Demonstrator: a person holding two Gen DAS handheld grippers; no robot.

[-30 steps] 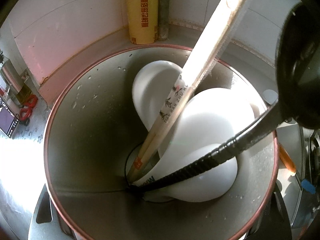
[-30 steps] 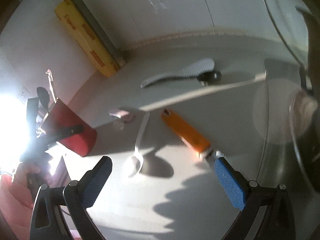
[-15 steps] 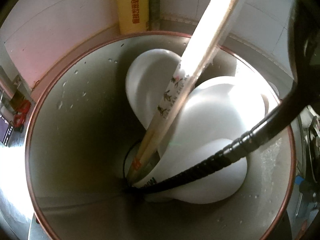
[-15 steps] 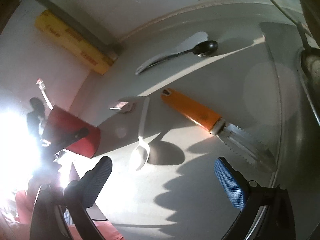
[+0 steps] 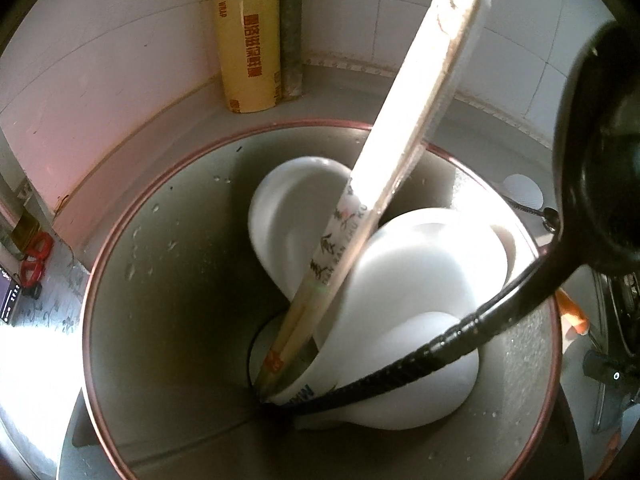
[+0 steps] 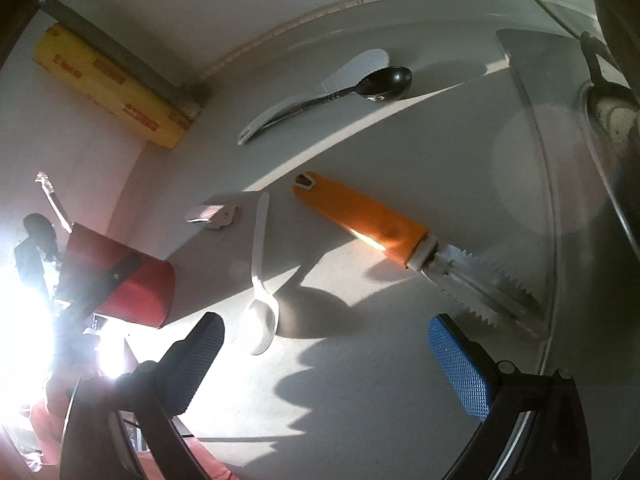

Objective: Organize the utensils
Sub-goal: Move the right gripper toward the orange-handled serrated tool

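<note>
In the left wrist view I look down into a red-rimmed utensil holder (image 5: 168, 320). It contains wrapped chopsticks (image 5: 392, 168), two white spoons (image 5: 420, 280) and a black ladle (image 5: 600, 184). My left gripper (image 5: 320, 436) is shut on the holder; only dark finger parts show at the bottom corners. In the right wrist view the red holder (image 6: 132, 292) hangs at the left with a black finger (image 6: 120, 270) across it. My right gripper (image 6: 328, 360) stands open above the counter. A white spoon (image 6: 260, 272) lies just ahead of its left pad, and an orange-handled serrated tool (image 6: 368, 224) ahead of its right pad.
A black spoon (image 6: 384, 82) and a white rice paddle (image 6: 352, 70) lie farther back on the counter. A yellow cling-wrap roll (image 6: 108, 84) and a grey pipe (image 5: 291, 28) stand in the wall corner. A pan (image 6: 608, 104) is at the right, and a small white scrap (image 6: 216, 214) near the spoon handle.
The right wrist view has rolled and tipped, so the orange tool's serrated blade is now fully in view. The right gripper has stayed open. The left gripper keeps its hold on the holder.
</note>
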